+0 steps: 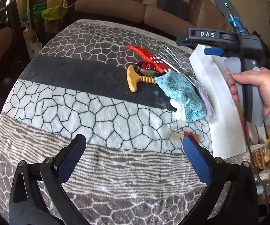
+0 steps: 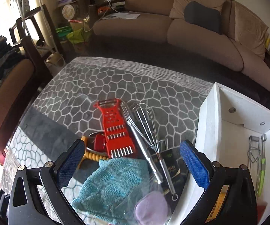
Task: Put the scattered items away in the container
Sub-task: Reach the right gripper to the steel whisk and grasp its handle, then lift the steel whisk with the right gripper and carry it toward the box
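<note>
two grippers, both spread wide and empty: left gripper [image 1: 134,146] lower centre over the blanket [image 1: 60,101]; right gripper [image 2: 132,157] above the teal cloth [image 2: 114,183], beside the white box [image 2: 210,131].

Left half of the patterned grey blanket [image 1: 63,101] is lying wide open. Centre-right is jamming up: red plastic grater [image 2: 116,129], steel wire whisk [image 2: 150,131] and teal knitted cloth [image 2: 112,183] are crowding against the white box's wall [image 2: 208,131].
</note>
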### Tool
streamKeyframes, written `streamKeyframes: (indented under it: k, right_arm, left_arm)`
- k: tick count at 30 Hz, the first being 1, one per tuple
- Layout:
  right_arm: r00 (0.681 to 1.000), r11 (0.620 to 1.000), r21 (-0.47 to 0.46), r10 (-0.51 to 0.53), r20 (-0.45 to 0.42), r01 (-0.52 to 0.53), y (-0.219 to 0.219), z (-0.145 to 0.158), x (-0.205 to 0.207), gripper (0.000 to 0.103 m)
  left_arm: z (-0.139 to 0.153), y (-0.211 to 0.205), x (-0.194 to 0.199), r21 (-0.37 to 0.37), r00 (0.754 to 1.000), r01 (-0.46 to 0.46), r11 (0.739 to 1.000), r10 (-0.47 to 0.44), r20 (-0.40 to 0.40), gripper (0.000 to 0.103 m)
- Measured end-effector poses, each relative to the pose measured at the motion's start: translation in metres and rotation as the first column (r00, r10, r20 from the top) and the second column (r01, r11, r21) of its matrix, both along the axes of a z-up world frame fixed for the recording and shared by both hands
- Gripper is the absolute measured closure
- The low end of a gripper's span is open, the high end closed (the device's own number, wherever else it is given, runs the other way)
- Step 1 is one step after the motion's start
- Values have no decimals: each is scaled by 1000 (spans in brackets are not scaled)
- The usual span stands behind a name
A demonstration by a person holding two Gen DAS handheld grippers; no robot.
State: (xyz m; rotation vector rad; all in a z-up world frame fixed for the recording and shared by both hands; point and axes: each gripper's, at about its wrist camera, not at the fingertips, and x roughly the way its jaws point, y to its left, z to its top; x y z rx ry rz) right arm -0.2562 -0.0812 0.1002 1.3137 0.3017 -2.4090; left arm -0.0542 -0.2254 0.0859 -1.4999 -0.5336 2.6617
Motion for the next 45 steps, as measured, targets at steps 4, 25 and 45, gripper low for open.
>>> streamKeyframes:
  k: [4,25,45]
  right_arm:
    - [998,999,47,-27,49,25,-11,-36,-43,1]
    - [995,984,-153,98,13,-95,13,18,31,58]
    - [961,844,-493,272,51,-212,44,56,201,69]
  left_arm:
    - [-2,4,-8,13,1000,13,1000,-13,7,0]
    - [12,6,-5,87,999,43,995,-40,-36,0]
    - [39,48,9,32,950,246,969,-234,-206,1]
